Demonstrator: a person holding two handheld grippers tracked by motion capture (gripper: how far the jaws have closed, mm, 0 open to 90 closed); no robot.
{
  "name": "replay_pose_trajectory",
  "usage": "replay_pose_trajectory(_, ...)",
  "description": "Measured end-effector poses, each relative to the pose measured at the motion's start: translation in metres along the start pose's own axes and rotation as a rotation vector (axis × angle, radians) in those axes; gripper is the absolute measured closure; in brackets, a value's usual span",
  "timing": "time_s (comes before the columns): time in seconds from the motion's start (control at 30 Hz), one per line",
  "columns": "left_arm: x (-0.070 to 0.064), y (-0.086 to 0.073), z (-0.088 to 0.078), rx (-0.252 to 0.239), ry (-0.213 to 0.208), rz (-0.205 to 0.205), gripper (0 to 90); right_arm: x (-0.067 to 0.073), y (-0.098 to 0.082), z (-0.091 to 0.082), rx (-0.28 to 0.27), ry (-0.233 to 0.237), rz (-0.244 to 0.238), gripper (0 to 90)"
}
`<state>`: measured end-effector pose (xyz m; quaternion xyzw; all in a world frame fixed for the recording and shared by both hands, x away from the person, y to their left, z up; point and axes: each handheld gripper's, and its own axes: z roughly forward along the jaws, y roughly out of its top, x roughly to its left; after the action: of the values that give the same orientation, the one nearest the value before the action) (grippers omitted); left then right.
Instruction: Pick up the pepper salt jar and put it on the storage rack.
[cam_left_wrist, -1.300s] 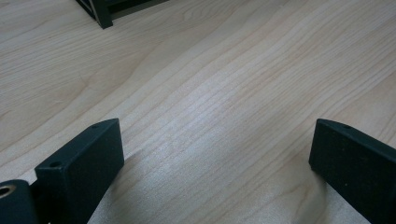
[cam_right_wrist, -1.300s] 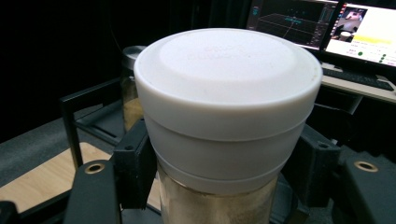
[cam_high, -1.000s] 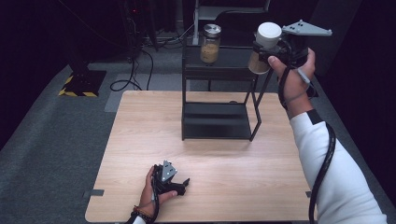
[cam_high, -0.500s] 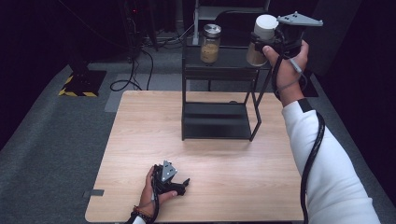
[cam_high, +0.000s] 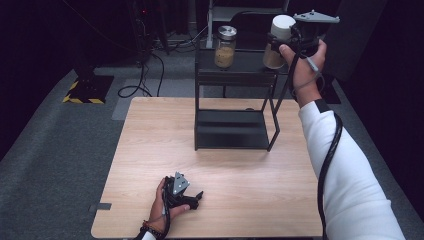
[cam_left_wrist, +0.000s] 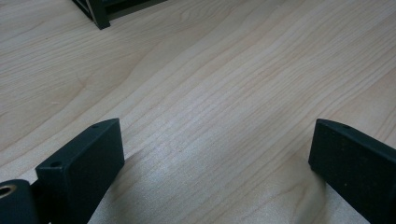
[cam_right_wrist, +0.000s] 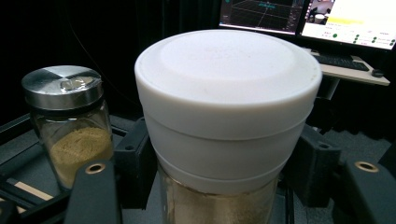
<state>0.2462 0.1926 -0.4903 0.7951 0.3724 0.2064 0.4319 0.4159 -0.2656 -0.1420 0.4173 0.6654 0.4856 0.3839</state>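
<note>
A glass jar with a white lid (cam_high: 278, 42) (cam_right_wrist: 226, 116), filled with tan powder, is clamped in my right gripper (cam_high: 289, 46) (cam_right_wrist: 224, 168) over the right end of the black rack's top shelf (cam_high: 240, 62); whether its base touches the shelf I cannot tell. A second jar (cam_high: 225, 47) (cam_right_wrist: 70, 121) with a silver lid and yellowish powder stands on that shelf to its left. My left gripper (cam_high: 195, 199) (cam_left_wrist: 215, 172) rests on the wooden table (cam_high: 150, 150) near its front edge, jaws wide apart with only bare wood between them.
The black rack's lower shelf (cam_high: 231, 129) stands bare on the table's far middle. Behind the rack are monitors (cam_right_wrist: 336, 21) and a keyboard on a desk. Cables (cam_high: 145, 75) and a yellow-black striped base (cam_high: 84, 94) lie on the grey floor to the left.
My right gripper has carried the white-lidded jar leftward toward the silver-lidded jar, above the rack's top shelf. The left gripper has stayed where it was.
</note>
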Motion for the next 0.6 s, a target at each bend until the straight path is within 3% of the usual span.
replay_pose_trajectory(0.6, 0.000, 0.000, 0.000, 0.000, -0.002, 0.002, 3.3, -0.002, -0.005, 0.021, 0.038, -0.006, 0.011, 34.9)
